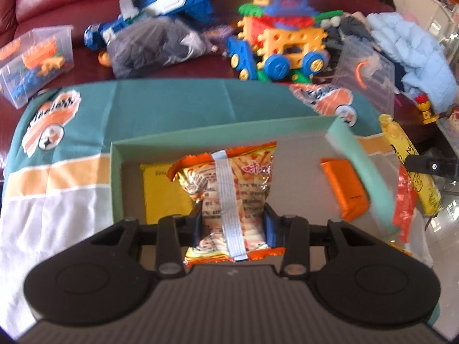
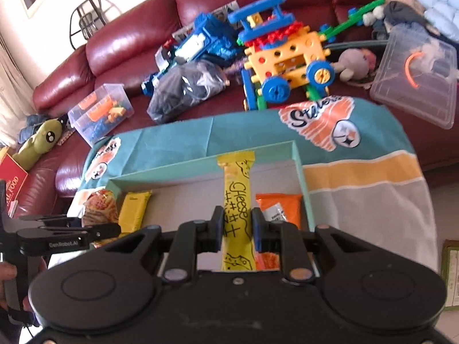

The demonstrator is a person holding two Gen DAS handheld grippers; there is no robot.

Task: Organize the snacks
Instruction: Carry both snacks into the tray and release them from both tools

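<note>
A: Holding anything in the left fingers (image 1: 233, 222)?

B: Yes, pinched on the chip bag (image 1: 229, 197), above the near left of the box (image 1: 218, 133), long side pointing away.

A: And the right fingers (image 2: 237, 229)?

B: Clamped narrow on the cheese stick (image 2: 237, 209), lengthwise over the box's (image 2: 200, 162) middle, between the yellow packet (image 2: 133, 210) and the orange packet (image 2: 279, 207). Both hang just above it; I'd guess lowering comes next.

Sofa (image 2: 120, 43): dark red leather, glossy, catching window glare. Cloth (image 1: 172, 100) under the box: matt woven fabric, creased along fold lines. Box (image 1: 218, 134): matt green card, pale inside. Chip packet (image 1: 229, 183): shiny crinkled foil-plastic. Cheese bar wrapper (image 2: 238, 209): smooth glossy plastic film. Toy vehicle (image 2: 289, 60): hard bright plastic. Tongs (image 2: 237, 230): matt black plastic.
</note>
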